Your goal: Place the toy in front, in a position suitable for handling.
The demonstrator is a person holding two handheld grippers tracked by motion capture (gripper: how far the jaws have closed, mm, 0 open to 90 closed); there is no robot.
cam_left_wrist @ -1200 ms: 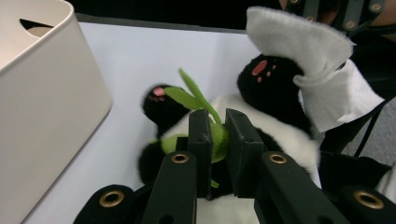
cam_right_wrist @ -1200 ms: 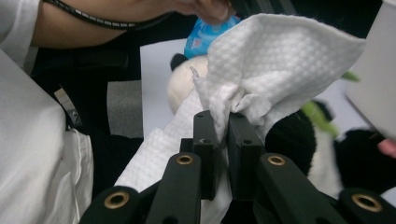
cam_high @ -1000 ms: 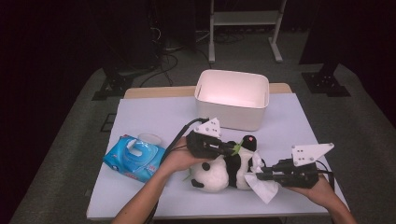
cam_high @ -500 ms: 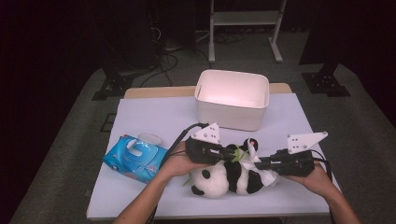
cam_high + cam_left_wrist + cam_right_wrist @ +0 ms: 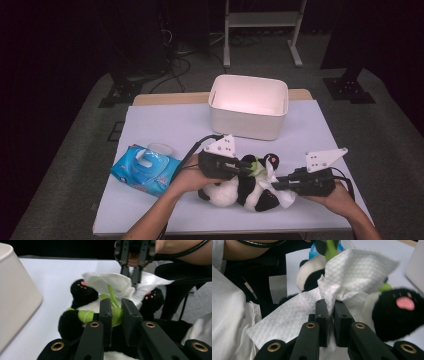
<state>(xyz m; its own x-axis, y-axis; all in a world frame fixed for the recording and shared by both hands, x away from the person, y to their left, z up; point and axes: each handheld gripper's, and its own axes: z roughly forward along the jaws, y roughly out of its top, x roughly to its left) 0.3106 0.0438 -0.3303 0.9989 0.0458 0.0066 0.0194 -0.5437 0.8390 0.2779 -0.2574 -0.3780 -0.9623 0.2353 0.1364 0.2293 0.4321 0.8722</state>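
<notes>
A black-and-white panda plush lies on its back near the table's front edge. My left gripper reaches over it from the left and is shut on the green bamboo piece on the panda's chest. My right gripper comes in from the right, shut on a crumpled white wipe that rests against the panda's belly. In the left gripper view, the wipe drapes between the panda's black paws. A black paw with a pink pad sits to the right of the right gripper.
A white tub stands behind the panda at the table's far side. A blue pack of wet wipes lies to the left, close to the left forearm. The white table top drops off at its front edge just below the hands.
The right gripper has nudged the wipe a little across the panda's belly. The left gripper keeps its hold on the bamboo and stays in place.
</notes>
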